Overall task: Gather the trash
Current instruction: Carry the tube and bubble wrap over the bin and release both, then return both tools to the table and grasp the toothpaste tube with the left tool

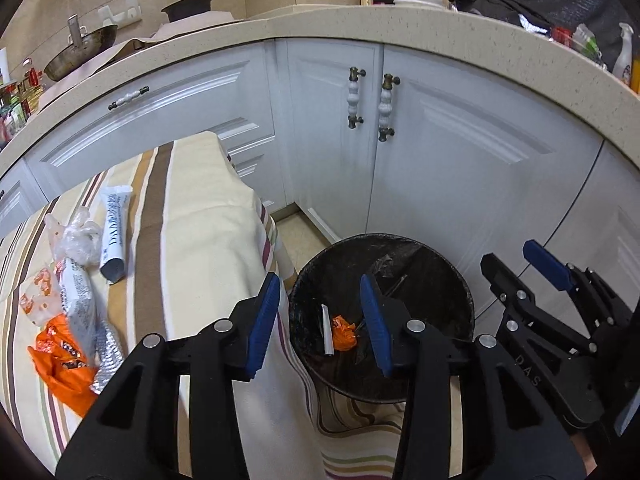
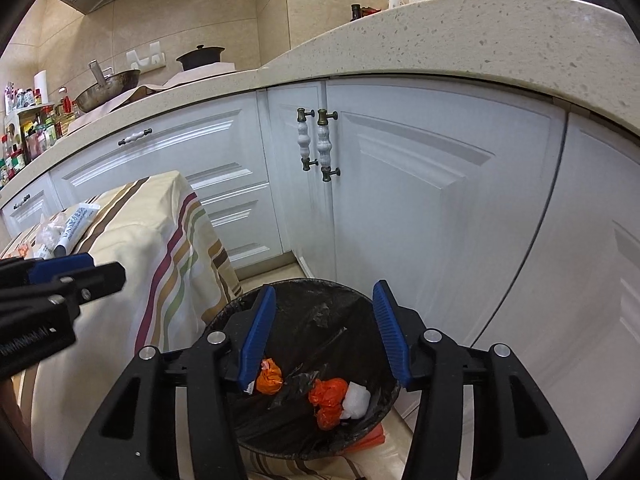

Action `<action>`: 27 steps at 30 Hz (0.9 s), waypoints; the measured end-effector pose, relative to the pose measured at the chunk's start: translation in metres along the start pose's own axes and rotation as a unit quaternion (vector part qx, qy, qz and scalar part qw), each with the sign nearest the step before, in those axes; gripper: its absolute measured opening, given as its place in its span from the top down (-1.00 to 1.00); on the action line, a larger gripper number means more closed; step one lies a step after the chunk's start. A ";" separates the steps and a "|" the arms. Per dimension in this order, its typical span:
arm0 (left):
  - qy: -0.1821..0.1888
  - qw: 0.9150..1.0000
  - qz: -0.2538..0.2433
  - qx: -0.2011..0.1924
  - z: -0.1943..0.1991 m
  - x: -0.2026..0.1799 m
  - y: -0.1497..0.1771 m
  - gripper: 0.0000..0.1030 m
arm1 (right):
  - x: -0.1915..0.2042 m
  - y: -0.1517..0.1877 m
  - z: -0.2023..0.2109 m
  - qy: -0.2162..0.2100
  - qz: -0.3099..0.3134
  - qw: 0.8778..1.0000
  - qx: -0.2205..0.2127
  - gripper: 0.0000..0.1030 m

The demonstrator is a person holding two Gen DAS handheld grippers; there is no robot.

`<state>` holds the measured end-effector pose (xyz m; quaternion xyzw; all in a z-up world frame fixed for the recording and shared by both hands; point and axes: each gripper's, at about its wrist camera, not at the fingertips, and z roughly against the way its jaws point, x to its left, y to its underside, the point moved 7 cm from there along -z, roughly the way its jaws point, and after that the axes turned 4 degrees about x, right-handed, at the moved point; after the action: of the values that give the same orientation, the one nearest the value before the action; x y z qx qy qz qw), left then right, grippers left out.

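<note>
A black-lined trash bin [image 1: 440, 264] stands on the floor beside the striped-cloth table [image 1: 192, 216]; it also shows in the right wrist view [image 2: 320, 292]. Inside lie orange wrappers [image 2: 330, 396], a white wad [image 2: 358, 400] and a small silver piece [image 1: 328, 330]. My left gripper [image 1: 320, 326] is open and empty above the bin's left rim. My right gripper [image 2: 326, 332] is open and empty over the bin. On the table lie a white tube [image 1: 114, 226], clear plastic [image 1: 76, 240], a silver packet [image 1: 80, 300] and an orange wrapper [image 1: 60, 364].
White cabinet doors [image 1: 440, 140] with ceramic handles [image 1: 386, 106] rise just behind the bin under a speckled countertop [image 1: 360, 20]. A wok [image 1: 82, 50], a pot and bottles sit on the counter. The right gripper shows in the left wrist view [image 1: 532, 268].
</note>
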<state>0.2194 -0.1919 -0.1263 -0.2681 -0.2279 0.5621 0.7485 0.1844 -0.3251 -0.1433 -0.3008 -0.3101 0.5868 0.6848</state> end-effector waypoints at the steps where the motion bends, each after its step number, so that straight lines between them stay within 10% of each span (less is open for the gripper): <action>1: 0.000 1.000 0.001 -0.002 0.004 0.002 0.001 0.20 | 0.000 0.000 0.001 0.000 -0.001 1.000 0.000 0.00; 27: -0.069 0.995 0.072 -0.028 0.112 0.111 0.118 0.15 | 0.096 0.038 0.093 -0.055 0.050 0.997 -0.026 -0.12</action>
<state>0.0920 -0.0421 -0.1152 -0.2653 -0.2742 0.6253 0.6808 0.1002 -0.2205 -0.1073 -0.3011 -0.3473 0.6273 0.6287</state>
